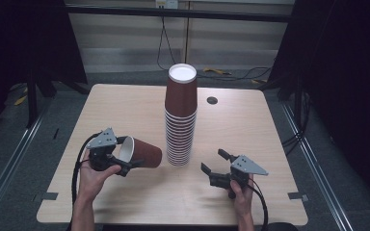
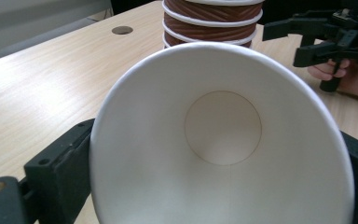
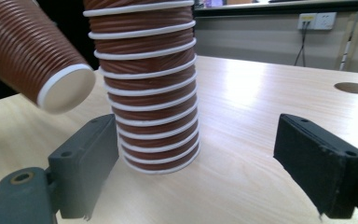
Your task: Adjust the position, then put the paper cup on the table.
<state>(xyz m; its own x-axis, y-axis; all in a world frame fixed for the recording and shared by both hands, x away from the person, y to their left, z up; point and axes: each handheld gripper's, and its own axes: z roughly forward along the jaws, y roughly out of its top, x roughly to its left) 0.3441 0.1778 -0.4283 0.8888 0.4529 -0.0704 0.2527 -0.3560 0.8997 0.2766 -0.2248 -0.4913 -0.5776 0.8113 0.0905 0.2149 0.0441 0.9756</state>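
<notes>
A single brown ribbed paper cup (image 1: 142, 152) lies on its side in the air, just above the table, with my left gripper (image 1: 125, 159) shut on its rim. In the left gripper view its white inside (image 2: 223, 140) sits between the two black jaws. A tall stack of upside-down brown cups (image 1: 180, 120) stands mid-table, right of the held cup. My right gripper (image 1: 213, 161) is open and holds nothing, low to the right of the stack. The right gripper view has the stack (image 3: 147, 93) ahead between the wide jaws and the held cup's base (image 3: 65, 93) at upper left.
The wooden table (image 1: 125, 110) has a round cable hole (image 1: 212, 100) behind the stack. Dark frames and cables lie on the floor around the table. A hand holds each gripper at the near edge.
</notes>
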